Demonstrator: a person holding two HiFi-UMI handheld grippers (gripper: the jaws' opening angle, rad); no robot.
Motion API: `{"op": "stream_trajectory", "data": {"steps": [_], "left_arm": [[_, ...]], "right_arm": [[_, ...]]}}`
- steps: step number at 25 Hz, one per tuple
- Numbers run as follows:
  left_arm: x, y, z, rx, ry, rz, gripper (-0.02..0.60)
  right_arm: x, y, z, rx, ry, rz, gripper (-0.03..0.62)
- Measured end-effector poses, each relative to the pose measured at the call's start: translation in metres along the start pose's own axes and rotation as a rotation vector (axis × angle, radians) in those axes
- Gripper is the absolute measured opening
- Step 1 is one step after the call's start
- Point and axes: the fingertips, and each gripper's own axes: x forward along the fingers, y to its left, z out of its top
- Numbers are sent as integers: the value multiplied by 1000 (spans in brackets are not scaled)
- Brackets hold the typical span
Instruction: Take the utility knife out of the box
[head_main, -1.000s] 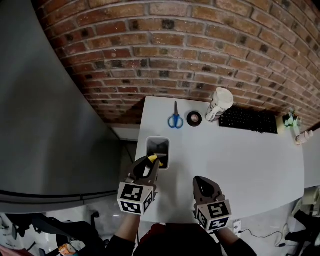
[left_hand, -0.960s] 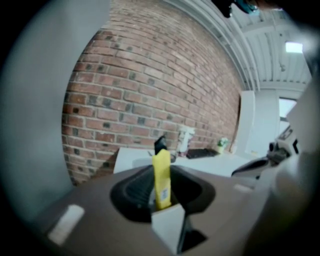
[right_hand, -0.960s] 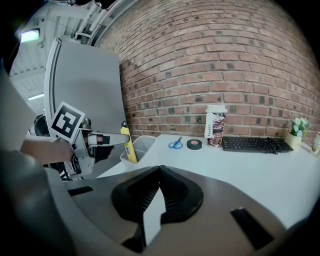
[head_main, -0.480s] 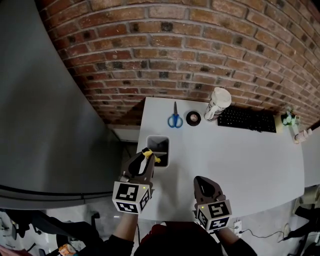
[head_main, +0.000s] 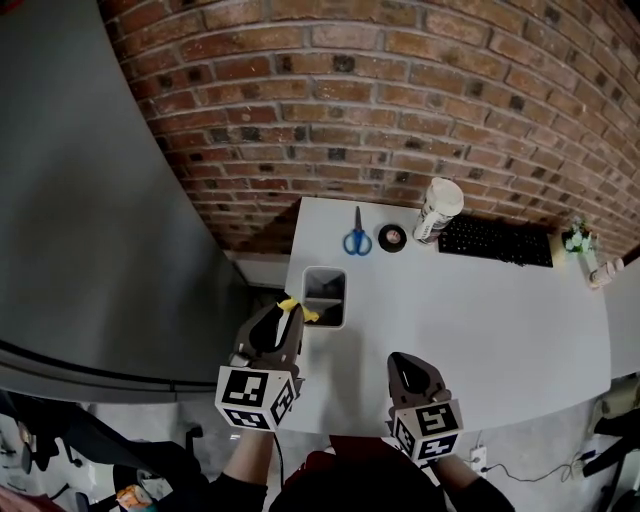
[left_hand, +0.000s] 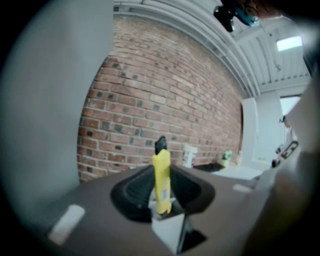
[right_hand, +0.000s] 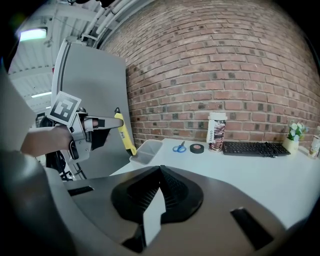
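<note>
**Left claw lifts the knife clear of the box**

The left gripper (head_main: 288, 316) is clenched on the yellow utility knife (left_hand: 161, 176). Both jaws press on the knife's body, and its black tip sticks out beyond them.

Over the last second this claw has risen and drawn back toward the person. 1 second ago its tips sat over the open box (head_main: 325, 270). Now the box lies just ahead of the tips and slightly to their right. The knife hangs in the air outside the box rim, touching only the jaws.

The removal itself looks done. What seems left is to set the knife down on the white table (head_main: 480, 320).

The left claw points almost level, dipping slightly, with its marker cube nearest the person.

The right gripper (head_main: 402, 362) is well to the right of the left claw, over the table's near edge. It angles down at the tabletop, and its 2 jaws are closed together on nothing.
</note>
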Motion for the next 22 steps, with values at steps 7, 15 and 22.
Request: {"op": "stream_trajectory", "data": {"steps": [7, 15, 22], "left_arm": [[-28, 1, 6, -3, -23, 20, 97], [-59, -2, 3, 0, -23, 38, 97], [-85, -8, -3, -5, -16, 52, 97]], "right_arm": [[-12, 15, 0, -12, -12, 13, 8], [-21, 32, -2, -27, -26, 36, 8], [-37, 45, -6, -39, -43, 51, 8]]}}
